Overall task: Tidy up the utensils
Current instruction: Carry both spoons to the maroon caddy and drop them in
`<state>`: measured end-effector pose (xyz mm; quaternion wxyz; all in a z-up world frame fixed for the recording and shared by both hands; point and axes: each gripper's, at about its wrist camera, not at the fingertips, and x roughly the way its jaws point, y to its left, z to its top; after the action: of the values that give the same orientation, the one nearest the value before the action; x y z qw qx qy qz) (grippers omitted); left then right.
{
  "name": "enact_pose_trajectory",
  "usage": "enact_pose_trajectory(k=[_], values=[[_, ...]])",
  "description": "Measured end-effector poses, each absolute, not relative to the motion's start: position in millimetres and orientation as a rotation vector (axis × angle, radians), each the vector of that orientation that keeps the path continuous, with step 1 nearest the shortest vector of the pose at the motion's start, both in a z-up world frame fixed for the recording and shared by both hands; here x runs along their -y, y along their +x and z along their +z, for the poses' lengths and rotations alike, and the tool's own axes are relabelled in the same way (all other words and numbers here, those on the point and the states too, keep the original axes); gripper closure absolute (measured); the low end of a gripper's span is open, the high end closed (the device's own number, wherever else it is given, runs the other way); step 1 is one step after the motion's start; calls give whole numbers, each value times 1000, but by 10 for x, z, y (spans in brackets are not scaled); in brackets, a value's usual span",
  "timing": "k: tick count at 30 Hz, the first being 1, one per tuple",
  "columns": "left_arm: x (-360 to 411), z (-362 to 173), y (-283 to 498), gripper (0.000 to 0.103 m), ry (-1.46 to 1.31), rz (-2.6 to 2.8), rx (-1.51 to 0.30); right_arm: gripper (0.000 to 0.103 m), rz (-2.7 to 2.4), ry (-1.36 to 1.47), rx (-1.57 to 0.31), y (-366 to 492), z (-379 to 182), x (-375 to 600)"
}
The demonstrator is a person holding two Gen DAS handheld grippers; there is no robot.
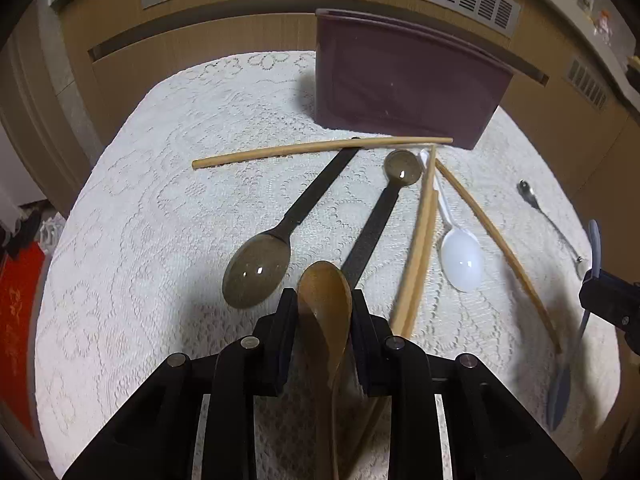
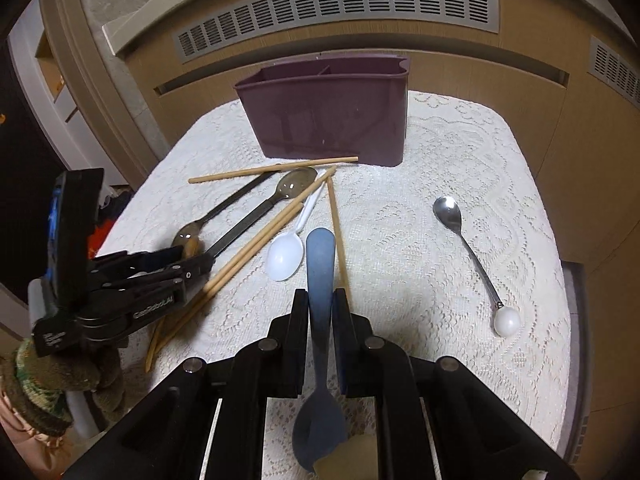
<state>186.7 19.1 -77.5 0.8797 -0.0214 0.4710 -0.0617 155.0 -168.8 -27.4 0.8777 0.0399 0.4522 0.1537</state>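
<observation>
My left gripper [image 1: 325,312] is shut on a brown spoon [image 1: 326,304], bowl pointing forward above the table. My right gripper [image 2: 321,308] is shut on a blue spoon [image 2: 320,264], handle forward and bowl hanging below. A purple divided utensil holder [image 2: 332,116] stands at the far side; it also shows in the left wrist view [image 1: 404,80]. On the lace cloth lie two dark-handled spoons [image 1: 260,268], a white plastic spoon [image 1: 460,256], several wooden chopsticks [image 1: 320,146] and a metal spoon with a white ball end [image 2: 468,248].
The small table has a white lace cloth [image 2: 440,160] and ends close on all sides. A wooden cabinet with vent grilles [image 2: 340,4] stands behind it. The left gripper body [image 2: 120,280] shows at the left of the right wrist view.
</observation>
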Motion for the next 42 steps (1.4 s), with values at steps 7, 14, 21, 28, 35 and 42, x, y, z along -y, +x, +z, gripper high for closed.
enact_pose_trajectory(k=[7, 14, 21, 28, 35, 42], values=[[-286, -375, 1344, 91, -100, -194, -804, 91, 334, 81, -886, 1282, -68, 1785], [-290, -116, 1109, 95, -104, -222, -727, 91, 327, 57, -826, 1025, 99, 1832], [-379, -67, 1048, 95, -149, -229, -732, 91, 319, 75, -826, 974, 143, 1886], [-310, 412, 848, 95, -151, -302, -602, 91, 328, 71, -763, 916, 397, 1902], [-138, 1354, 871, 95, -98, -360, -352, 91, 311, 1, -561, 890, 1258, 1891], [71, 2120, 1370, 95, -35, -355, -171, 91, 233, -56, -367, 1258, 2212, 1861]])
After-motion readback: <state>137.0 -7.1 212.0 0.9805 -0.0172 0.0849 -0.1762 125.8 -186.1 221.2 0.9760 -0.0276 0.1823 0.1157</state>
